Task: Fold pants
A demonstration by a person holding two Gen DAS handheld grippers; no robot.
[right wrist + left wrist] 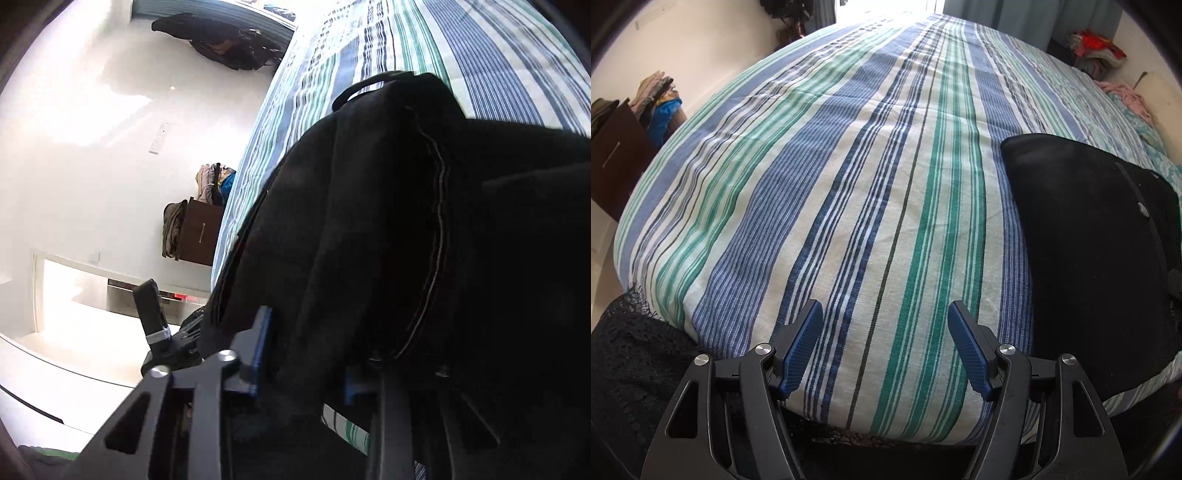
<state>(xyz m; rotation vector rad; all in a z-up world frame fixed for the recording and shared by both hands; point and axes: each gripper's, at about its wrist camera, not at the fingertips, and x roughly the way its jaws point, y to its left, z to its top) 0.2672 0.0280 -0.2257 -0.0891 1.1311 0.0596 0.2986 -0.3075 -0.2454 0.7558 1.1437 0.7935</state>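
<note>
Black folded pants point(1089, 240) lie on the right part of the striped bed cover point(849, 166), with a seam and a metal button showing. My left gripper point(884, 310) hovers over the near edge of the bed, to the left of the pants, open with only the cover between its blue pads. In the right wrist view the pants point(388, 221) fill most of the picture. A thick bunch of that black cloth sits between the blue pads of my right gripper point(306, 354), which is shut on it. Its fingertips are mostly hidden by the cloth.
A dark wooden nightstand point(613, 162) with piled clothes point(657, 107) stands left of the bed. Colourful clothes point(1097, 48) lie at the far right corner. Black lace cloth point(635, 350) hangs at the near left edge. Dark coats point(221, 44) hang on the white wall.
</note>
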